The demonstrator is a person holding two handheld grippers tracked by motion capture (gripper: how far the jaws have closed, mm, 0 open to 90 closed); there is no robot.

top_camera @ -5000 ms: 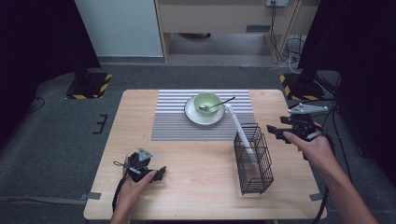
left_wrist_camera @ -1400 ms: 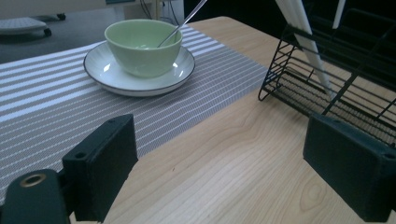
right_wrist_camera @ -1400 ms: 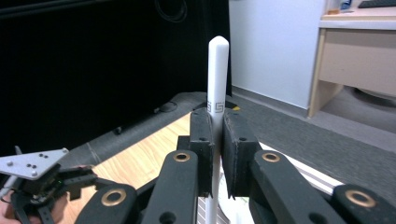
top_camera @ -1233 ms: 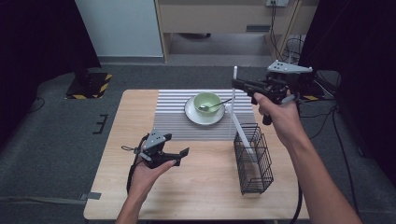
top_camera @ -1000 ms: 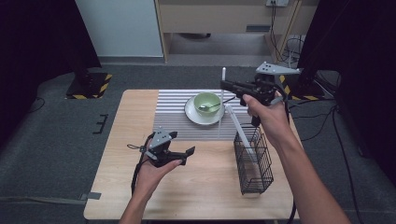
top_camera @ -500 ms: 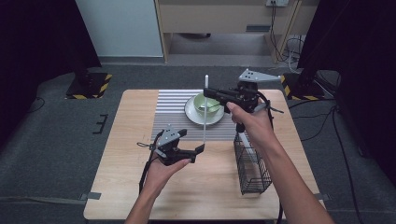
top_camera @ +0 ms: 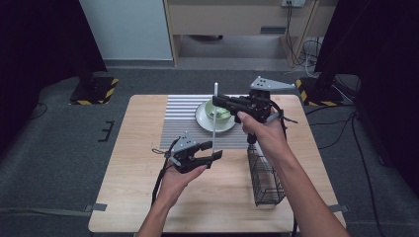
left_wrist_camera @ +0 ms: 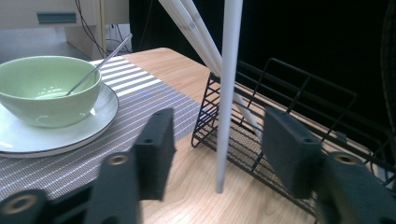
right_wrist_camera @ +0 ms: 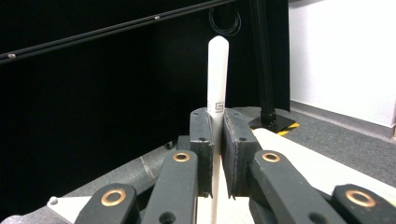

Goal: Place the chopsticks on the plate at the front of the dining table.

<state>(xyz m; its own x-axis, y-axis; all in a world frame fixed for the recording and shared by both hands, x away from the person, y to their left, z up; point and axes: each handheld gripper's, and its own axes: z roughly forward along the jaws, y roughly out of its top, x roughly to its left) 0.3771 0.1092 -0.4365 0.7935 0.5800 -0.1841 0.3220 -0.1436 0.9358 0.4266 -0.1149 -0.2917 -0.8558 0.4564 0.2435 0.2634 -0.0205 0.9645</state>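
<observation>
— Two grippers are up over the table [top_camera: 148,197]. What sits around the left gripper [top_camera: 213,150]?

— Beyond its jaws and off to one side lies a striped mat [top_camera: 183,118] with a white plate [top_camera: 202,118] and a green bowl [left_wrist_camera: 46,88] holding a spoon [left_wrist_camera: 100,58]. On the other side a black wire basket [top_camera: 264,180] stands, with more white chopsticks [left_wrist_camera: 191,28] leaning out of it. Nothing blocks the way between the jaws.

— And the white chopstick [top_camera: 214,116]?

— It hangs upright, its lower end between the left gripper's jaws. Those jaws have just been closing and stand half apart, with a gap on each side of the stick; the pads do not seem to touch it, though the high view is too small to be sure.

— The right gripper [right_wrist_camera: 214,140]?

— Clamped tight on the chopstick's upper part, the rounded tip rising above its pads.

— Changes from five seconds ago?

— Then the right gripper was beyond the basket's far side with no stick in it, and the left rested low near the table's near edge. Both now meet at the stick, just in front of the bowl.
</observation>
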